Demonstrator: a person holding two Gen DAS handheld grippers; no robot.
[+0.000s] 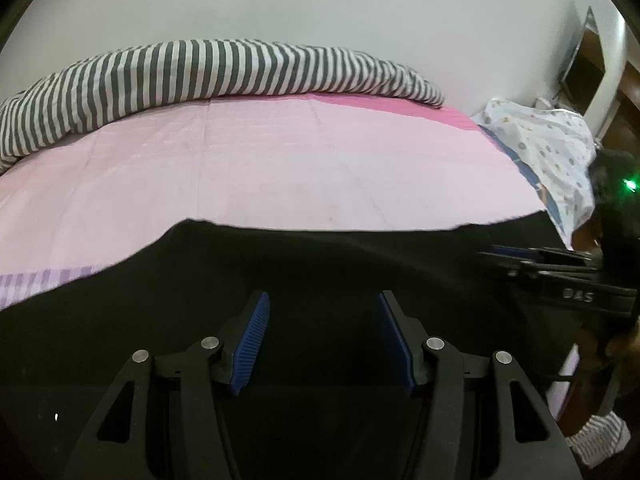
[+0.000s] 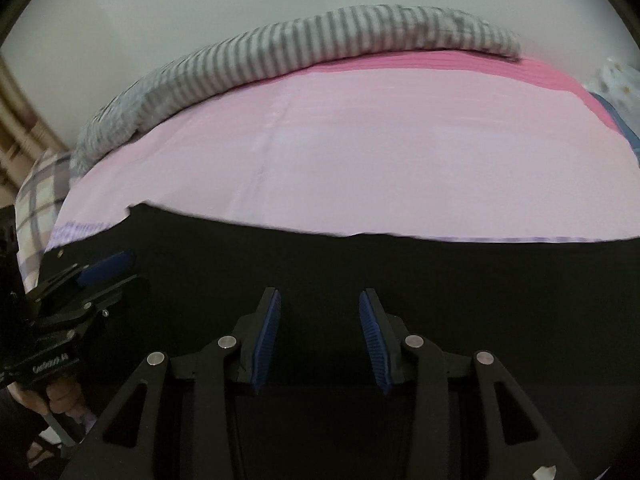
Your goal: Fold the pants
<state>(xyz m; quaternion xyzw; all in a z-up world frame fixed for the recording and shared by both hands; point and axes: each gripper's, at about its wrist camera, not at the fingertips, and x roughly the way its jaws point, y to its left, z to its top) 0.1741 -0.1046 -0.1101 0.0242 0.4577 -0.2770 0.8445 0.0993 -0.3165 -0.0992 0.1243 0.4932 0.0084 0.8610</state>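
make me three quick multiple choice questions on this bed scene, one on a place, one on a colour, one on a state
1. Where does the striped duvet lie?
A. along the far side of the bed, by the wall
B. over the pants
C. on the floor

2. What colour are the pants?
A. pink
B. black
C. blue

3. How do the jaws of the left hand-held gripper stand?
A. shut on the pants
B. shut on nothing
C. open

Answers:
1. A, it is bunched between the pink sheet and the wall.
2. B, dark cloth spreads across the near side of the bed.
3. C, a wide gap shows between its blue pads.
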